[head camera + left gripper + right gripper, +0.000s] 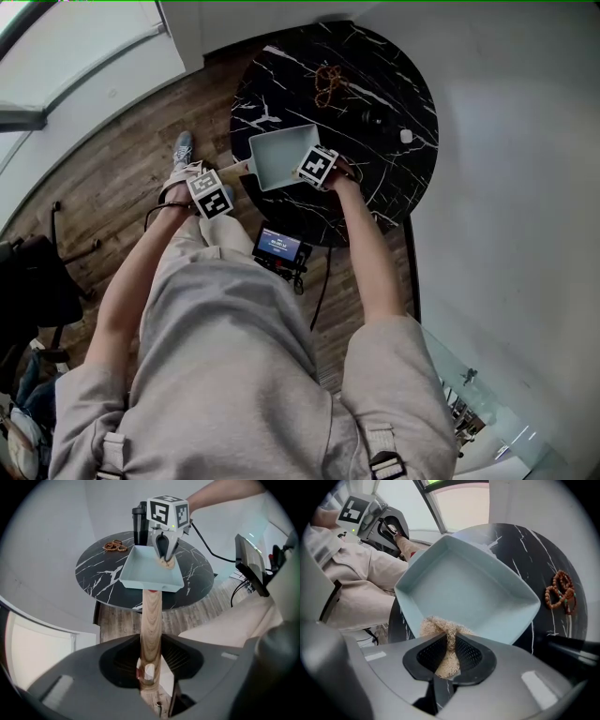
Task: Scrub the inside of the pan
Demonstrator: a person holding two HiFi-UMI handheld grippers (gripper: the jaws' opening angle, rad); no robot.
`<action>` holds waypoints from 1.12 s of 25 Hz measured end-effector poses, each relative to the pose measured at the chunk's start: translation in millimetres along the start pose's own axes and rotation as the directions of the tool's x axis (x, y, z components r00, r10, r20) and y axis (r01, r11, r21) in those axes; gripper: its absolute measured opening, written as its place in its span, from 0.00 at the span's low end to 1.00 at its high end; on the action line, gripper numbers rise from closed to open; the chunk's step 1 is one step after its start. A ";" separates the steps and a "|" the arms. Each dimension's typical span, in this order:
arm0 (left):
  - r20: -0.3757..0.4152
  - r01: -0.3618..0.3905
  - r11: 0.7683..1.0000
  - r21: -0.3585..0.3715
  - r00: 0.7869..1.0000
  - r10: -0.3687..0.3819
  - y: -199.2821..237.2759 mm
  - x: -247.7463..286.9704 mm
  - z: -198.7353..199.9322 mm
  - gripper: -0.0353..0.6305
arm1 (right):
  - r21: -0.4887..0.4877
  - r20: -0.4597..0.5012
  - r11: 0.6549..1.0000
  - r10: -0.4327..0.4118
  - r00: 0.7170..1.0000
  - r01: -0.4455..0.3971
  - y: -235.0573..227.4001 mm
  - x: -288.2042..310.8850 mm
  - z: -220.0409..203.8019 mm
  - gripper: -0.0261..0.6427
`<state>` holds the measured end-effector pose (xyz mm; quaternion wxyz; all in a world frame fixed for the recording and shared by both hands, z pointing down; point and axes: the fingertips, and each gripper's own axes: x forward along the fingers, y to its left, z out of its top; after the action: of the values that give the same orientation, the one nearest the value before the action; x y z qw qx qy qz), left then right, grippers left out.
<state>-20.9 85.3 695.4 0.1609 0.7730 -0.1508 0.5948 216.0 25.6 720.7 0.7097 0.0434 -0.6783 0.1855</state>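
A pale blue square pan (279,153) sits over the black marble table (375,178), its wooden handle (151,616) reaching past the table's edge. My left gripper (151,667) is shut on that handle near its end, where a hanging hole shows. My right gripper (449,653) points down at the pan's edge, shut on a tan fibrous scrubber (440,630). The scrubber (165,563) rests against the pan's inside, by the rim on my right hand's side. In the head view the left gripper (211,192) is at the pan's left and the right gripper (319,167) over its right corner.
A string of brown beads (328,82) lies at the far side of the table. A black cylinder (138,524) stands behind the pan, near a small white thing (405,136). A small screen (281,247) with cables hangs at my waist. Wooden floor surrounds the table.
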 end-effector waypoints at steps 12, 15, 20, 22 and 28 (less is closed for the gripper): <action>-0.005 0.004 1.000 0.012 1.000 -0.004 -0.3 1.9 2.3 0.26 | 0.024 0.078 0.992 0.118 0.990 -0.121 42.1 8.7 46.1 0.15; -0.019 0.010 1.000 0.006 1.000 -0.010 -1.5 2.7 1.8 0.26 | 0.033 0.122 0.988 0.148 0.981 -0.153 57.0 9.9 64.4 0.15; -0.016 0.023 1.000 0.016 1.000 -0.022 -4.2 2.9 0.8 0.26 | 0.067 0.153 0.987 0.132 0.979 -0.144 67.4 11.5 77.8 0.15; -0.005 0.026 0.999 0.032 1.000 -0.026 -4.2 2.8 0.6 0.25 | 0.113 0.166 0.983 0.126 0.978 -0.146 66.2 12.2 79.8 0.15; 0.015 0.032 0.998 0.057 0.999 -0.033 -3.2 2.2 1.2 0.25 | 0.172 0.218 0.978 0.080 0.973 -0.119 59.2 8.3 96.6 0.15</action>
<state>-18.0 87.6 697.0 0.1475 0.7843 -0.1225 0.5900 105.6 52.0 724.9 0.6167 0.0939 -0.7309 0.2769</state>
